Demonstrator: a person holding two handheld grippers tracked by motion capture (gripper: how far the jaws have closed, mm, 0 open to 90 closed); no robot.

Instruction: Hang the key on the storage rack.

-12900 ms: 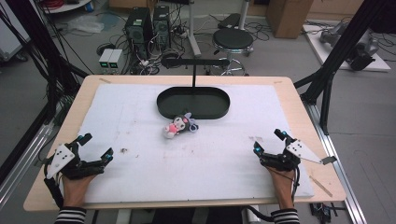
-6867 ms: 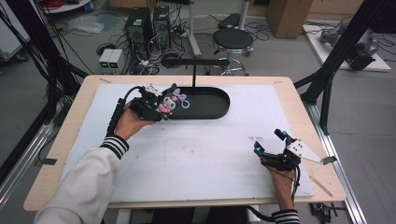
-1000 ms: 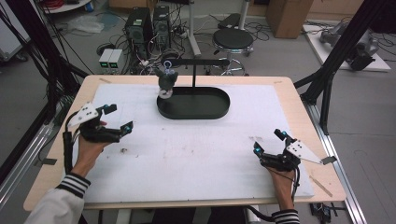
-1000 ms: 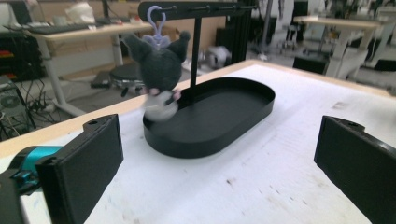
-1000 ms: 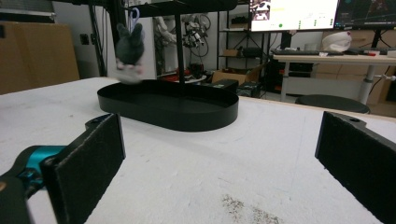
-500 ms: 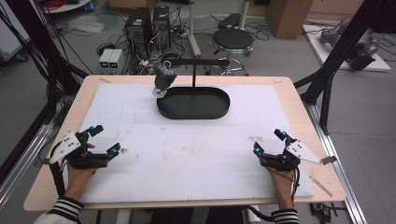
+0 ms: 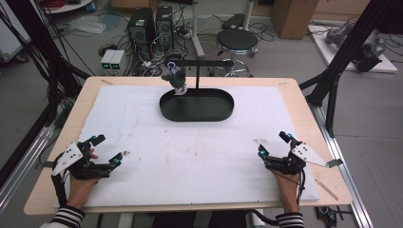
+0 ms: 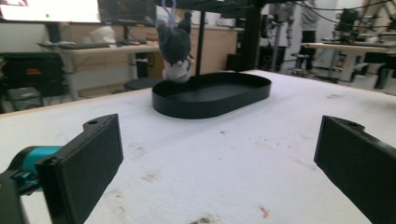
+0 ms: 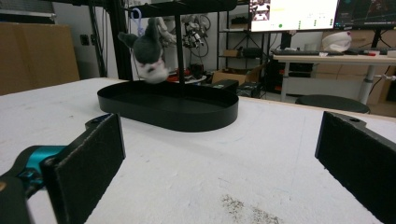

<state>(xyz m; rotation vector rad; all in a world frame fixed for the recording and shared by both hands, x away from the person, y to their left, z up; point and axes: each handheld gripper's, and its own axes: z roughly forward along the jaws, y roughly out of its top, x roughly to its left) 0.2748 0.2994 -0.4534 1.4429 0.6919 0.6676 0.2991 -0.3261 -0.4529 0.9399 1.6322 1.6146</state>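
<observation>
Both hands rest at the near edge of the table, the left gripper at the near left corner and the right gripper at the near right, each with jaws wide apart and holding nothing. The left has drawn back toward the person since half a second ago, while the right has not moved. The plush, seemingly a grey keychain toy, hangs from the stand over the black tray, well away from both grippers.

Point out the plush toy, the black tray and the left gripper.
plush toy (image 8: 175, 44), left gripper view, on its dark body hanging from the stand's bar.
black tray (image 7: 196, 115), high view, on its near rim.
left gripper (image 7: 105, 150), high view, midway between its open fingers.
</observation>
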